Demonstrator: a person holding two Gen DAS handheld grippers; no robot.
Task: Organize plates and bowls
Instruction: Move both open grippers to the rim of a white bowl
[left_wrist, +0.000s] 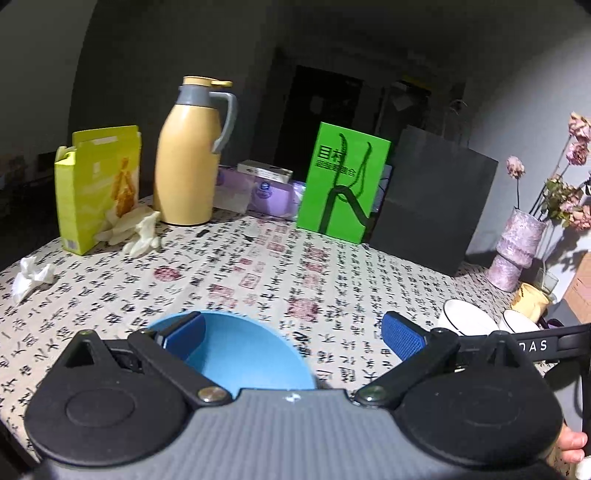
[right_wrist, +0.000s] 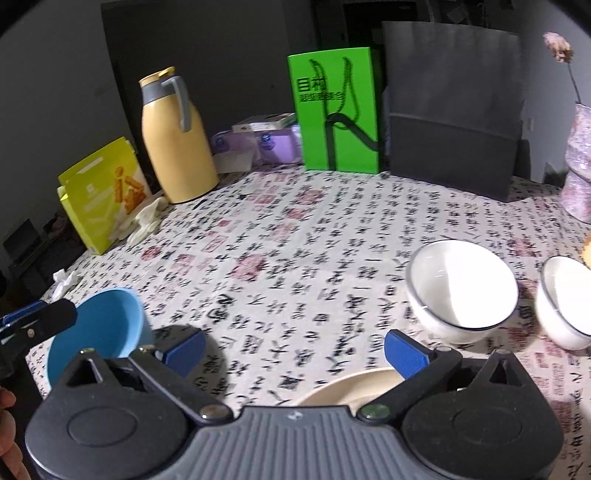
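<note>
Left wrist view: left gripper (left_wrist: 291, 330) spread wide, clamping nothing, poised above one blue bowl (left_wrist: 236, 354) at the table's near edge, probably lining up a rim grasp. Two white bowls (left_wrist: 467, 319) toward the right edge.

Right wrist view: right gripper (right_wrist: 295, 345) likewise apart and empty, over one cream plate (right_wrist: 351, 389) at the near edge. One yellow thermos (right_wrist: 177, 136) along the far edge, out of the way.

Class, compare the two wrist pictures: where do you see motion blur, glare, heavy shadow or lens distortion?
Left wrist view: fairly sharp tablecloth print, dim background, edges bowed by the fisheye, dark corners. Right wrist view: tablecloth characters smeared by blur, the large white bowl glares bright inside, the right tongs cast a dark shadow beside the blue bowl, and the same barrel distortion shows.
</note>
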